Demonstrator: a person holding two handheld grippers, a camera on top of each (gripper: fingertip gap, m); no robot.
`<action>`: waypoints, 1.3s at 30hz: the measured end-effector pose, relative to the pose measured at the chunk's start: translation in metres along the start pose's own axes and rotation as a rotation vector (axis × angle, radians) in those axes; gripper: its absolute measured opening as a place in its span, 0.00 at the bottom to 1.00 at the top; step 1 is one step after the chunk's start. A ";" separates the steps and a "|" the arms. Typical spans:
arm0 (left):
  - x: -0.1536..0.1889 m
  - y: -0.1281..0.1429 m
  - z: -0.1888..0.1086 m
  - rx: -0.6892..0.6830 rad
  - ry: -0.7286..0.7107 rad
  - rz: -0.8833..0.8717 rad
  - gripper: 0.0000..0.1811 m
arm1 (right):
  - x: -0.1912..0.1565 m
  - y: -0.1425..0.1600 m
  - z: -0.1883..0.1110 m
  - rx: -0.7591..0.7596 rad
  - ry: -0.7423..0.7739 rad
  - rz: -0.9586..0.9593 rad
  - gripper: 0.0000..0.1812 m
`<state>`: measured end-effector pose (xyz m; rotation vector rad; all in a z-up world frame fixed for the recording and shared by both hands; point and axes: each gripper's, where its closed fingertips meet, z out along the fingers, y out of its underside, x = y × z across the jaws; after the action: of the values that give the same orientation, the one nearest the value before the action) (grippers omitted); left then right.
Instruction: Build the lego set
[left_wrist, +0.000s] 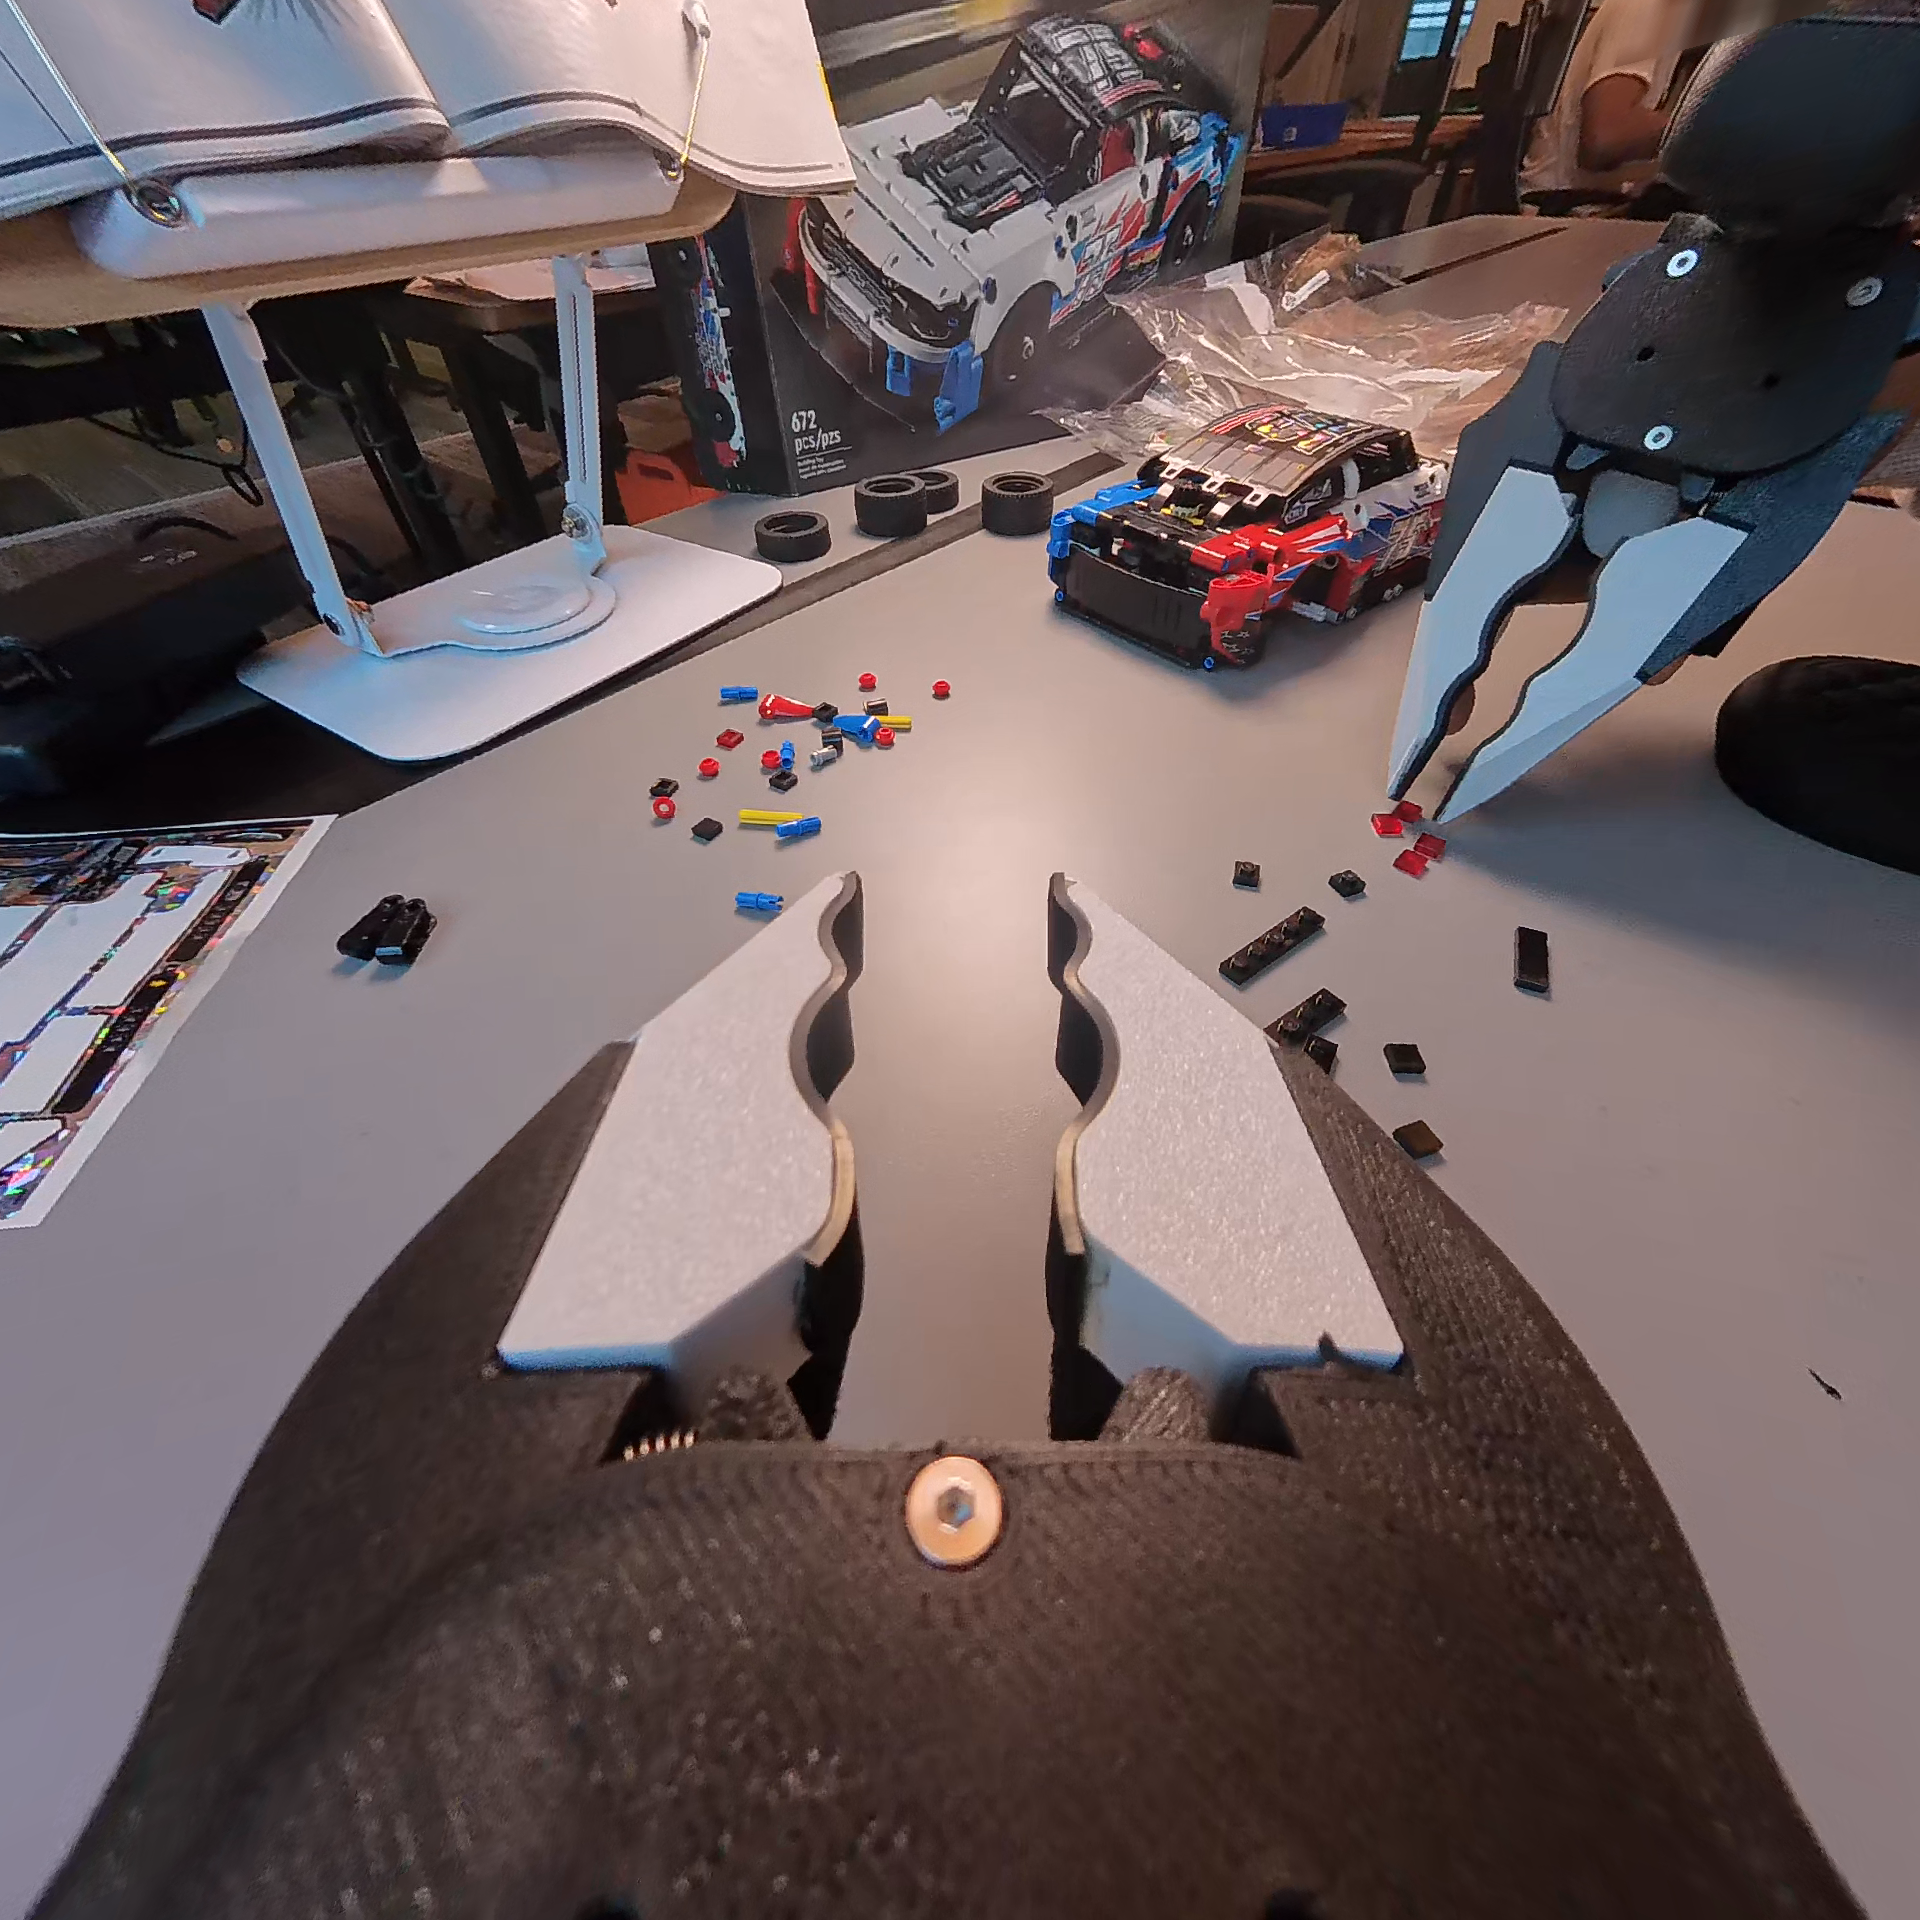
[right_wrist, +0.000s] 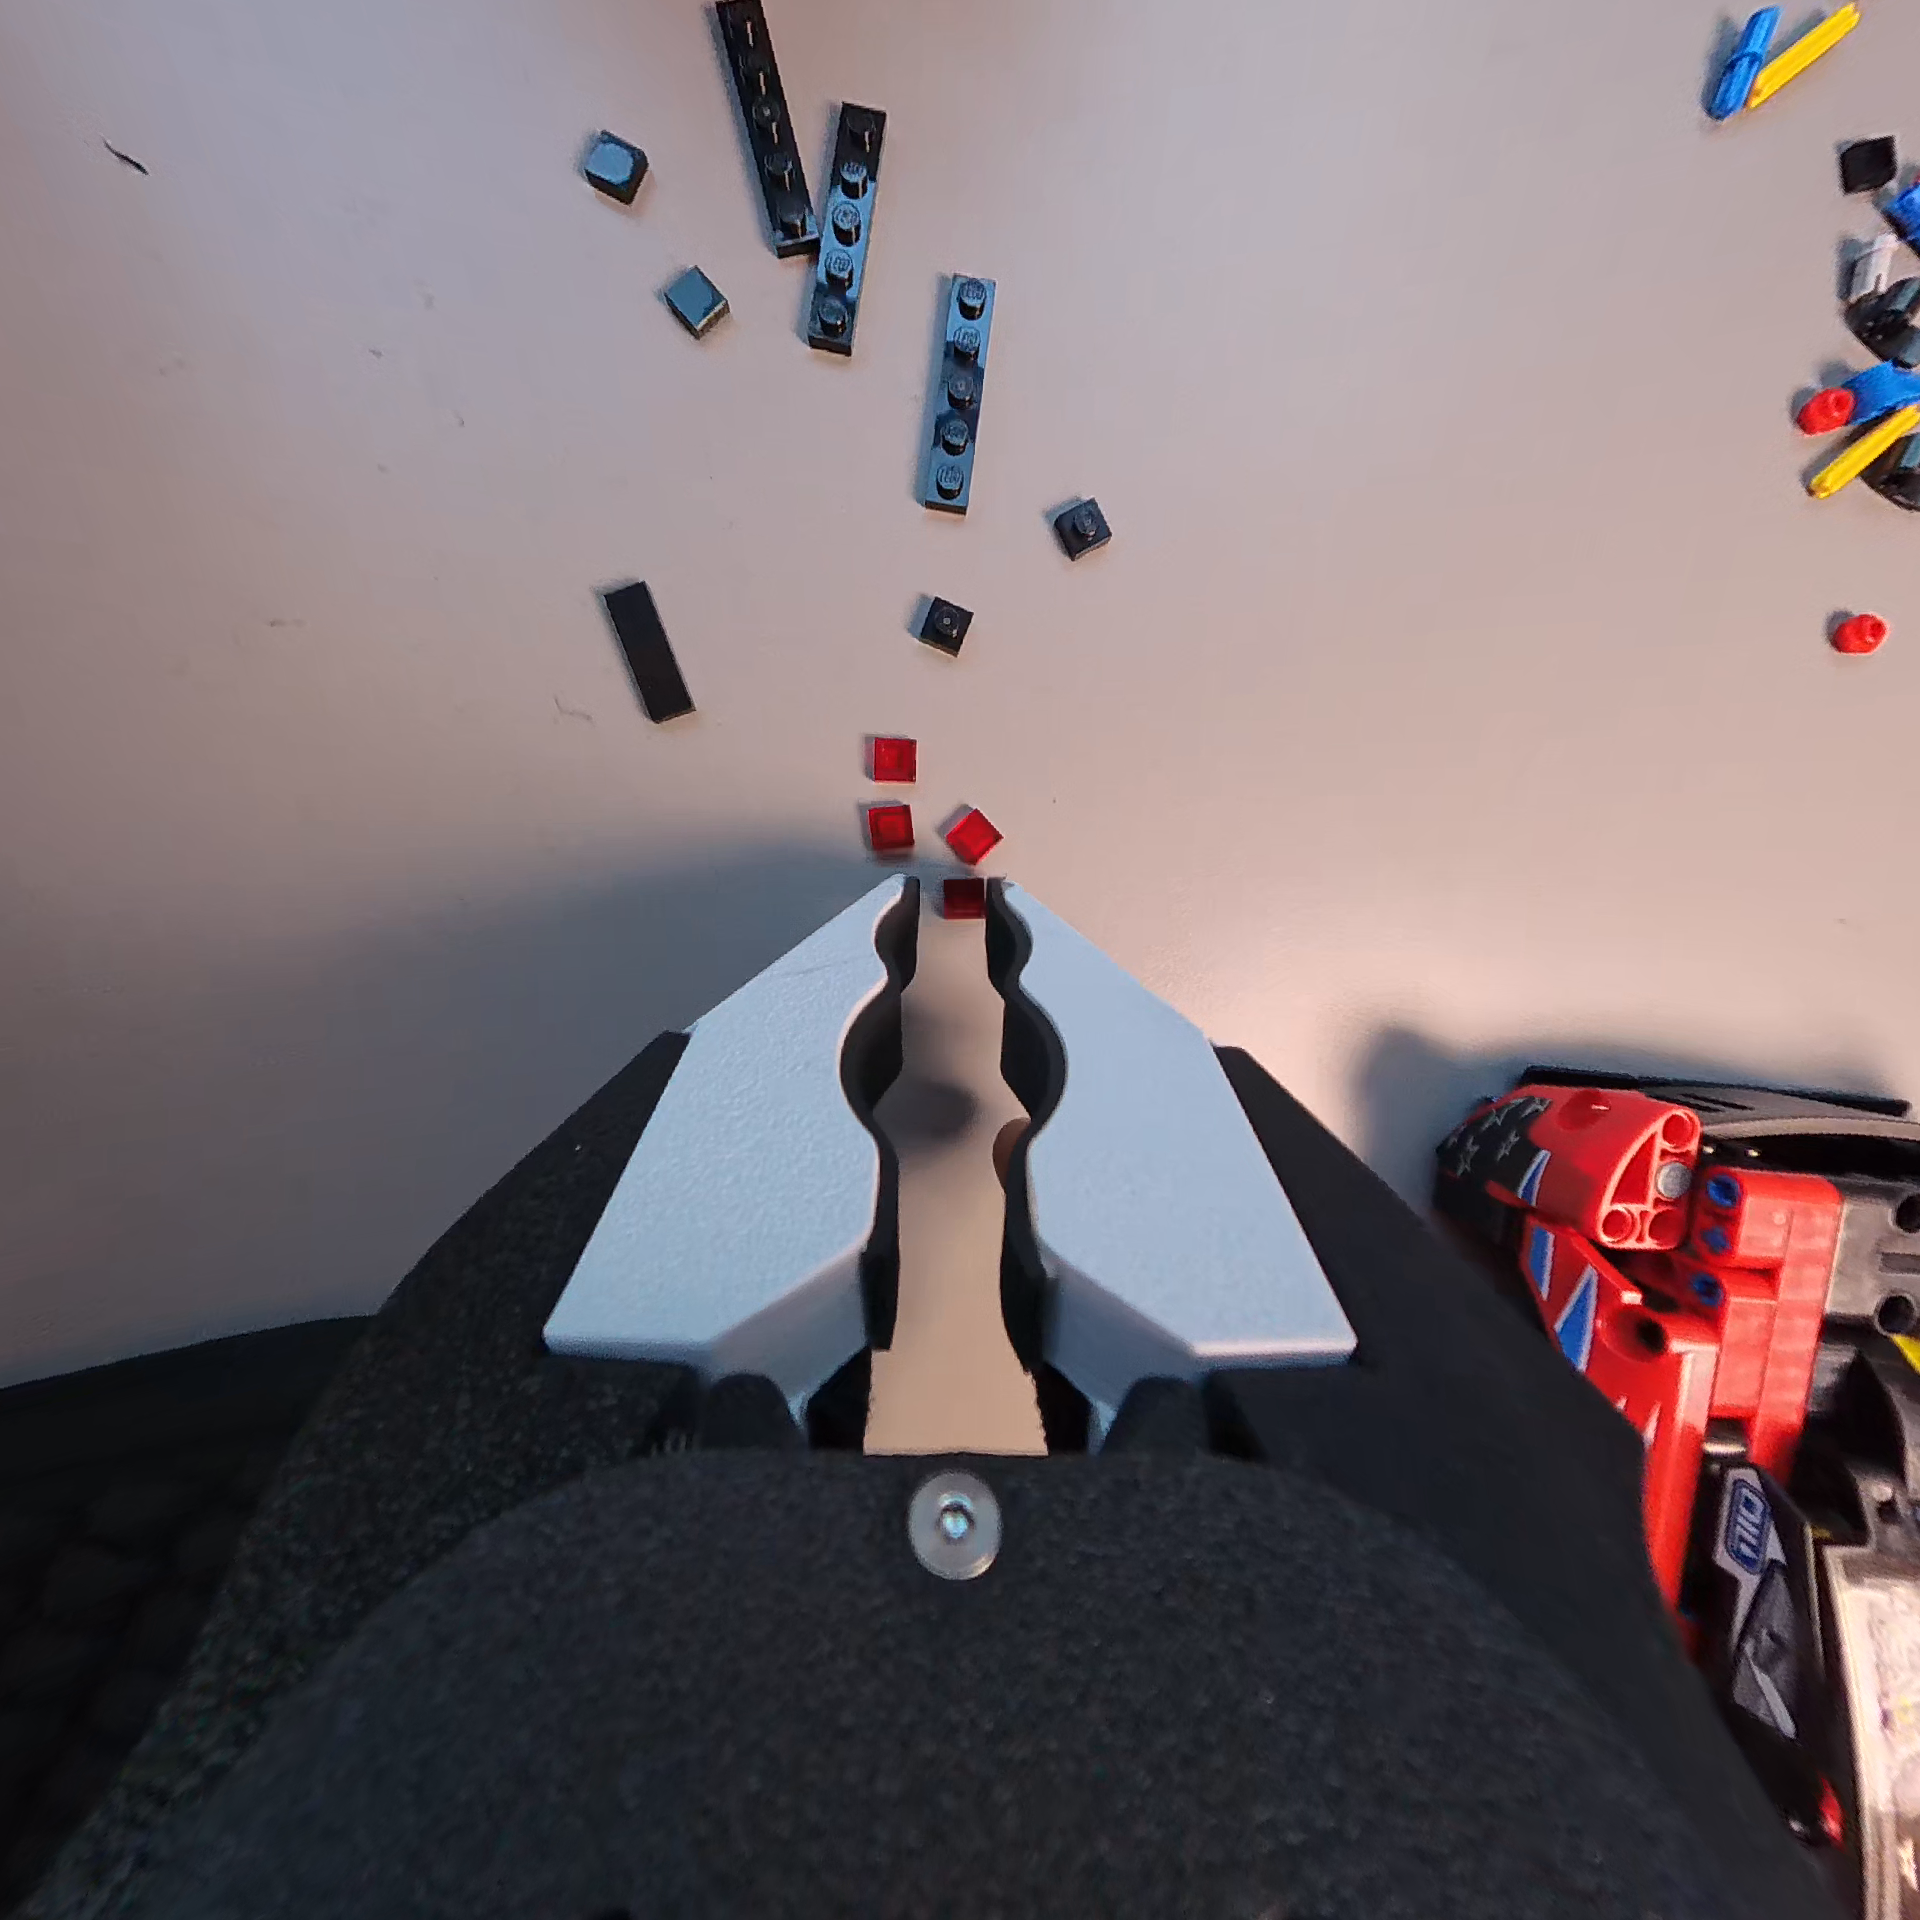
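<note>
Left wrist view: the left gripper (left_wrist: 954, 914) hovers spread wide and empty over the table (left_wrist: 935, 810), the car (left_wrist: 1247, 530) beyond. Right wrist view: the right gripper (right_wrist: 953, 891), jaws slightly apart, brackets a red tile (right_wrist: 963, 898) on the table, unpinched; the car's red corner (right_wrist: 1683, 1247) sits right.

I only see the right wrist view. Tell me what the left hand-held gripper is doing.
Observer: The left hand-held gripper is open and empty, over bare table.
Operator: Now find me the tyres.
Observer: Four tyres lie loose in front of the box.
Operator: Locate the instructions.
Observer: An open booklet rests on a white stand.
</note>
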<state>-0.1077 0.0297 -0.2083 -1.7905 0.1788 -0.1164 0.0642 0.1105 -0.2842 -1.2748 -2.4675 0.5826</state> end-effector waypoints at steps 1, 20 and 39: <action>0.000 0.000 0.000 0.000 0.001 0.000 0.19 | 0.000 -0.003 -0.001 0.011 -0.003 0.003 0.06; 0.002 -0.001 0.001 0.008 0.025 -0.013 0.18 | 0.138 -0.108 -0.026 0.286 0.269 0.082 0.00; 0.000 0.001 0.002 0.007 0.051 -0.059 0.18 | 0.209 -0.130 0.077 0.071 0.051 0.040 0.04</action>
<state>-0.1073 0.0316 -0.2100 -1.7877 0.1617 -0.2048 -0.1778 0.1989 -0.2719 -1.2978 -2.3639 0.6341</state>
